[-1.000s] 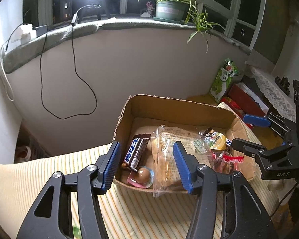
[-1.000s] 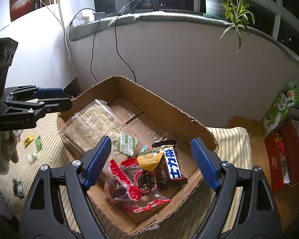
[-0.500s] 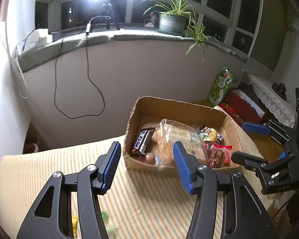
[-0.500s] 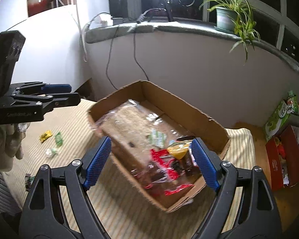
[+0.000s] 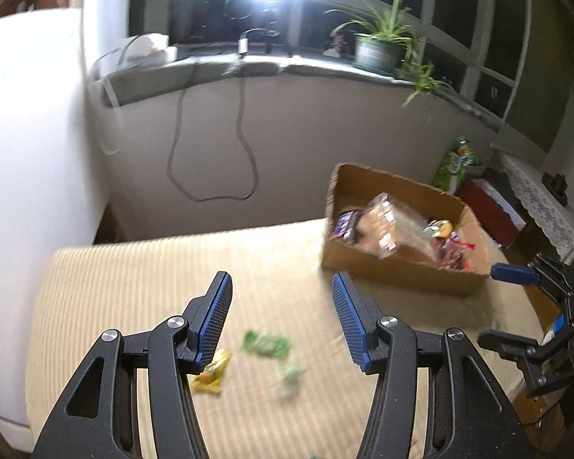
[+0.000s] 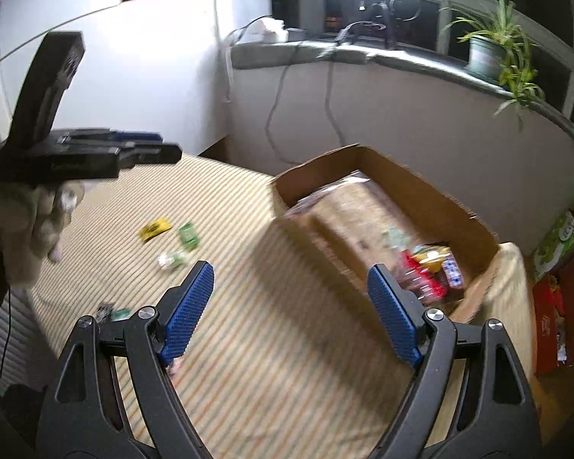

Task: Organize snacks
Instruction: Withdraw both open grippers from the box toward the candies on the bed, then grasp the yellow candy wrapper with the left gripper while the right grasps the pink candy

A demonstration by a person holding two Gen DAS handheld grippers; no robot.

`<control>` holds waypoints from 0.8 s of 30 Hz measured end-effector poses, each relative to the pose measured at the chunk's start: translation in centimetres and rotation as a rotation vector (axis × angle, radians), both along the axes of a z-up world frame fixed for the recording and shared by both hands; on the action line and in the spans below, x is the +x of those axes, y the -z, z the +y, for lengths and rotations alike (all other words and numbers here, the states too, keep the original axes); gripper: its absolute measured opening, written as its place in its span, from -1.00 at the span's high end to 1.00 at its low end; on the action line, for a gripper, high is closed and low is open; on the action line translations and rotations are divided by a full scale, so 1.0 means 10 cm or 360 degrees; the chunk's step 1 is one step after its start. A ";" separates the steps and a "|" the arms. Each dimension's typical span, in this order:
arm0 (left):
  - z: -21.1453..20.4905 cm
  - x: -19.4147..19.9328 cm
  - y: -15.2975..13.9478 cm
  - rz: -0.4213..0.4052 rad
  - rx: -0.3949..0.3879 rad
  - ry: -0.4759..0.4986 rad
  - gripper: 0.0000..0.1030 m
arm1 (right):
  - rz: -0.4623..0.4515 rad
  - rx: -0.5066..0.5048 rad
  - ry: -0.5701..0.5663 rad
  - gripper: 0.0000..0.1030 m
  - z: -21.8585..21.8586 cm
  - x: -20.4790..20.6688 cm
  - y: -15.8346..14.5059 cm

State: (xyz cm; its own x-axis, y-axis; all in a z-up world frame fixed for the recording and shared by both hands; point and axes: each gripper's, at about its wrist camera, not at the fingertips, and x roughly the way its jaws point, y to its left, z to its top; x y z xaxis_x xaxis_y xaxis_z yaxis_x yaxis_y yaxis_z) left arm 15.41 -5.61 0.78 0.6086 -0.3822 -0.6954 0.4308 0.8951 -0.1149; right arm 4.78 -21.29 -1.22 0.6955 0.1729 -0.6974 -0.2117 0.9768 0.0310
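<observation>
On the striped cloth (image 5: 141, 279) your cardboard box (image 5: 398, 271) holds bagged snacks; loose green packet (image 5: 266, 343) and yellow packet (image 5: 210, 373) lie apart. Your left gripper (image 5: 281, 321) and right gripper (image 6: 291, 308) gape wide, holding nothing.

Open striped tabletop (image 5: 141, 283) lies ahead of the left gripper (image 5: 282, 302), jaws spread, with only a yellow packet (image 5: 210, 373) and green packet (image 5: 266, 344) lying flat below it. The cardboard box (image 5: 398, 271) blocks the right side, snacks heaped inside, its walls standing between the right gripper (image 6: 291, 298) and the windowsill wall (image 6: 421, 122).
</observation>
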 end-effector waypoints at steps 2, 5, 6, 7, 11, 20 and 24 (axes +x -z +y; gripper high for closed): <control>0.15 -0.04 0.09 0.0023 0.0009 -0.0039 -0.04 | 0.0015 -0.0006 -0.0033 -0.65 0.11 -0.04 0.06; 0.34 -0.08 0.27 0.0075 0.0019 -0.0090 -0.04 | 0.0060 0.0004 -0.0096 -0.65 0.28 -0.08 0.18; 0.40 -0.09 0.34 0.0098 0.0030 -0.0107 -0.03 | 0.0071 0.0005 -0.0108 -0.65 0.31 -0.09 0.20; 0.45 -0.10 0.40 0.0117 0.0036 -0.0122 0.01 | 0.0085 0.0004 -0.0125 -0.65 0.36 -0.10 0.24; 0.58 -0.10 0.63 0.0192 0.0052 -0.0167 0.11 | 0.0138 0.0006 -0.0179 -0.59 0.54 -0.14 0.41; 0.55 -0.11 0.91 0.0272 0.0105 -0.0137 0.22 | 0.0320 0.0062 -0.0231 -0.13 0.80 -0.21 0.78; 0.51 -0.04 0.95 0.0279 0.0119 -0.0125 0.22 | 0.0414 0.0107 -0.0244 0.10 0.84 -0.24 0.92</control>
